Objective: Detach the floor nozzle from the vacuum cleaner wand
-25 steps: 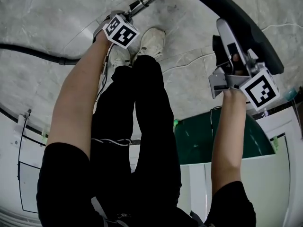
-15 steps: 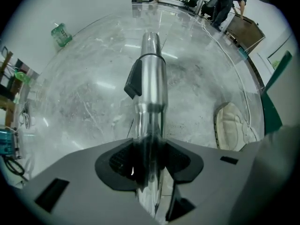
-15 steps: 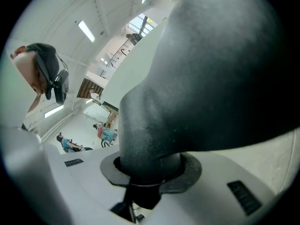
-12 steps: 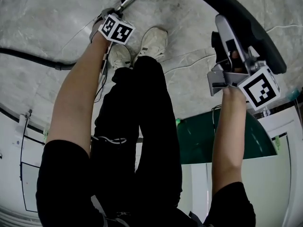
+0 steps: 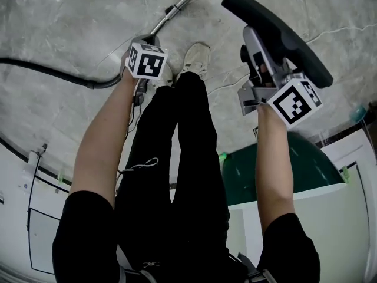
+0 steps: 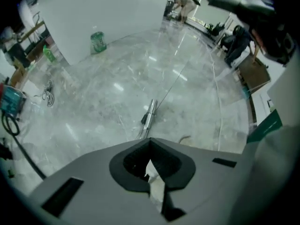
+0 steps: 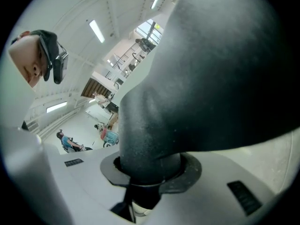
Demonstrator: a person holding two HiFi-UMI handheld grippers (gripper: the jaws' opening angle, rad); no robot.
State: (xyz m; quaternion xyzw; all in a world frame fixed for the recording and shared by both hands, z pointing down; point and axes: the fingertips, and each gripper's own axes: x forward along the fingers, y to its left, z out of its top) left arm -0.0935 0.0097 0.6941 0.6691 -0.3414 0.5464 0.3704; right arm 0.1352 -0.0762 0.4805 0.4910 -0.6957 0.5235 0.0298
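Observation:
The black floor nozzle (image 5: 277, 34) hangs in the air at the upper right, apart from the wand. My right gripper (image 5: 259, 75) is shut on the nozzle's neck. In the right gripper view the nozzle (image 7: 211, 78) fills the picture, its neck clamped in the right gripper (image 7: 150, 172). The silver wand (image 5: 172, 12) lies on the marble floor ahead of my feet. My left gripper (image 6: 150, 142) is shut and empty above the wand (image 6: 149, 112), pointing down. In the head view only its marker cube (image 5: 147, 61) shows.
A black hose (image 5: 53, 69) runs along the floor from the left to the wand. My legs and white shoes (image 5: 197, 58) stand between the grippers. A green curved panel (image 5: 277, 175) and white panels lie behind. A green bottle (image 6: 97, 41) and cables (image 6: 47, 95) sit farther off.
My left gripper has lifted away from the wand, which stays on the floor. The right gripper has risen and shifted left, still holding the nozzle.

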